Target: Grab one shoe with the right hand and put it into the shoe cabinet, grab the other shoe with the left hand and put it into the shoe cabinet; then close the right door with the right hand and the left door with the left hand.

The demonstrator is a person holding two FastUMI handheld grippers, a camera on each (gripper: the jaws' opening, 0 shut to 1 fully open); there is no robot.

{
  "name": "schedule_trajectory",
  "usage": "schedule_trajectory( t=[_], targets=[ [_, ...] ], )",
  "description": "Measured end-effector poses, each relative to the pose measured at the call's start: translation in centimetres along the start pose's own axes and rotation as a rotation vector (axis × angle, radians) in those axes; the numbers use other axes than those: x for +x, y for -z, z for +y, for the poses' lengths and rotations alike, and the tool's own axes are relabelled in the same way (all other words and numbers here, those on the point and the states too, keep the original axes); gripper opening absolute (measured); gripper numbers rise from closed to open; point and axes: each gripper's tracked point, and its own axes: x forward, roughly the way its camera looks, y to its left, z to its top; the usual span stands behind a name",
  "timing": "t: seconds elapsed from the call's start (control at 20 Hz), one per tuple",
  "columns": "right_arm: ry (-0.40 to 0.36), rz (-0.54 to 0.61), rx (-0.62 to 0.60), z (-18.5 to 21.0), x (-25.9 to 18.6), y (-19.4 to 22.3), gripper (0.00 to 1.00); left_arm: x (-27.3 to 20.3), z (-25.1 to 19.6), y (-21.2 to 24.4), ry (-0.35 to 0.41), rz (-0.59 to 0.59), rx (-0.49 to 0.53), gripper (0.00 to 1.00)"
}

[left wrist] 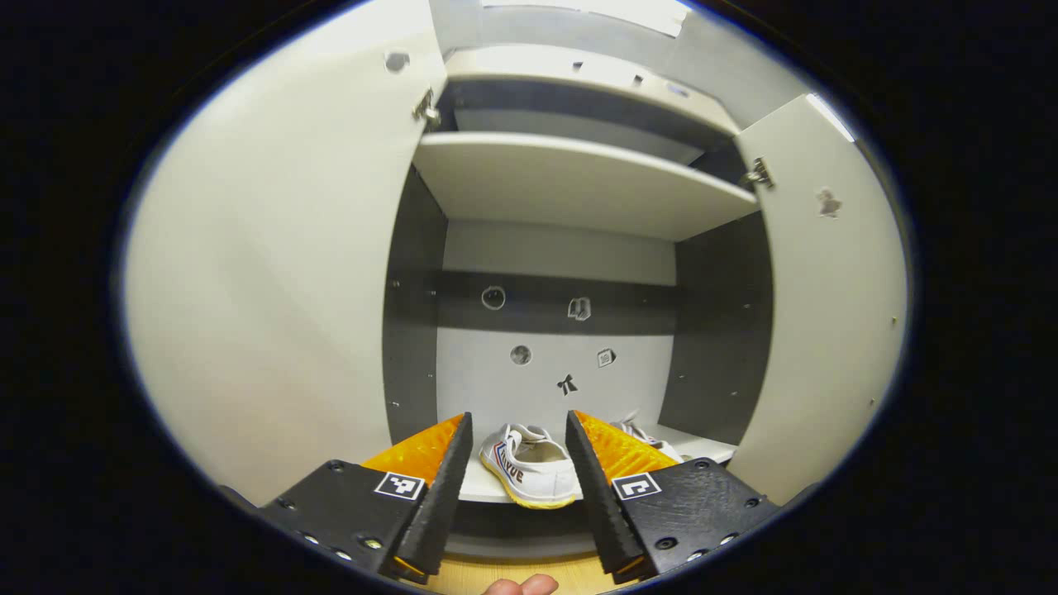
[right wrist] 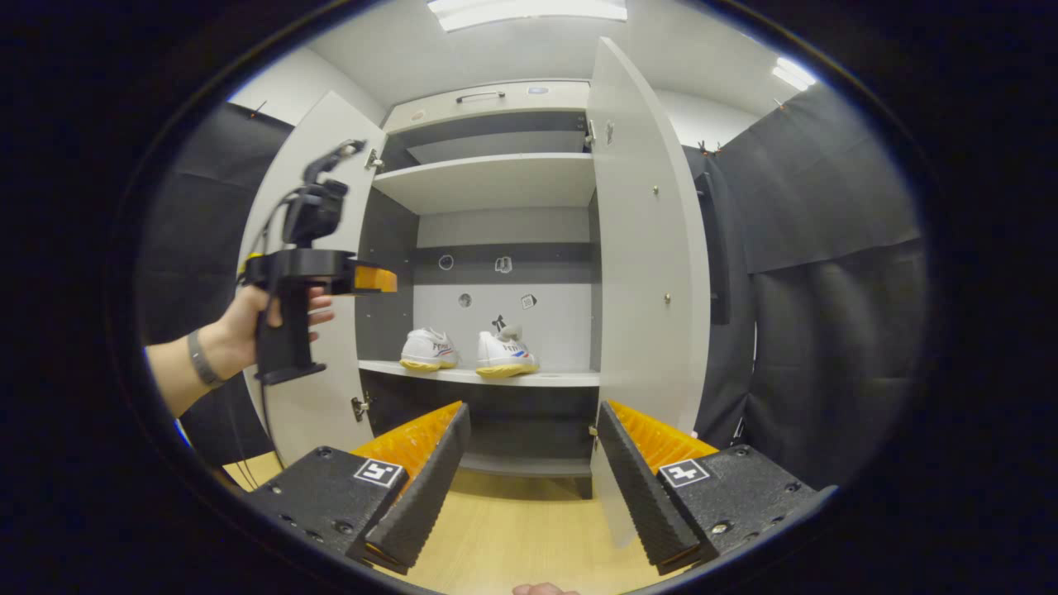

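— So where does the job stand?

— Both white canvas shoes with yellow soles (right wrist: 428, 349) (right wrist: 506, 353) sit side by side on the lower shelf (right wrist: 562, 378) of the pale grey, two-door shoe cabinet (right wrist: 488, 95). Both placing steps look done.

— What's left?

— The doors. The right door (right wrist: 649, 248) and the left door (right wrist: 310, 405) stand wide open. The right hand-held gripper (right wrist: 529, 479) is released and empty, near the right door's edge; the left hand-held gripper (left wrist: 517, 487), also spread and empty, faces the shelf.

A recording booth: black cloth walls (right wrist: 826, 248) surround a lone white shoe cabinet (right wrist: 496, 182) on wood flooring (right wrist: 521, 529).
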Motion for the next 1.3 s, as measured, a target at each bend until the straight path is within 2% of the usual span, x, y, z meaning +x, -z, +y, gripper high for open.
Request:
schedule_trajectory(
  t=[0.05, 0.1, 0.25, 0.35, 0.55, 0.7, 0.75, 0.9, 1.05, 1.3],
  targets=[
    [-0.004, -0.004, -0.002, 0.2, -0.2, -0.2, 0.98, -2.7, -0.4, -0.1, 0.004, -0.027, 0.016, 0.62],
    [-0.009, -0.008, -0.003, 0.3, -0.5, -0.3, 0.98, -5.4, -1.0, 0.0, 0.008, -0.049, 0.022, 0.79],
    [-0.021, -0.015, -0.004, 0.7, -1.7, -0.7, 0.98, -11.8, -2.0, 1.2, 0.008, -0.064, 0.019, 0.82],
    [-0.023, -0.011, -0.008, 0.8, -2.6, -0.6, 0.98, -15.6, -3.0, 2.9, 0.012, -0.021, -0.006, 0.93],
    [-0.007, -0.013, -0.004, 0.4, -4.8, -0.4, 0.98, -21.0, -3.4, 5.7, -0.034, 0.007, -0.057, 0.95],
    [0.015, 0.0, 0.01, -1.2, -5.8, -0.4, 0.99, -24.0, -3.2, 6.7, -0.069, -0.015, 0.038, 0.95],
    [0.034, 0.005, 0.007, -2.5, -5.8, -0.7, 0.96, -24.5, -3.2, 6.8, -0.075, -0.017, 0.076, 0.95],
    [0.103, -0.002, 0.004, -7.6, -5.2, -2.5, 0.98, -25.2, -3.6, 7.7, -0.072, 0.0, 0.128, 0.95],
    [0.219, -0.012, 0.011, -14.7, -4.0, -4.7, 0.98, -25.5, -3.9, 8.9, -0.068, 0.03, 0.105, 0.95],
    [0.327, -0.06, 0.055, -22.5, -1.3, -8.5, 0.98, -25.7, -3.9, 9.6, -0.069, 0.049, 0.092, 0.96]
  ],
)
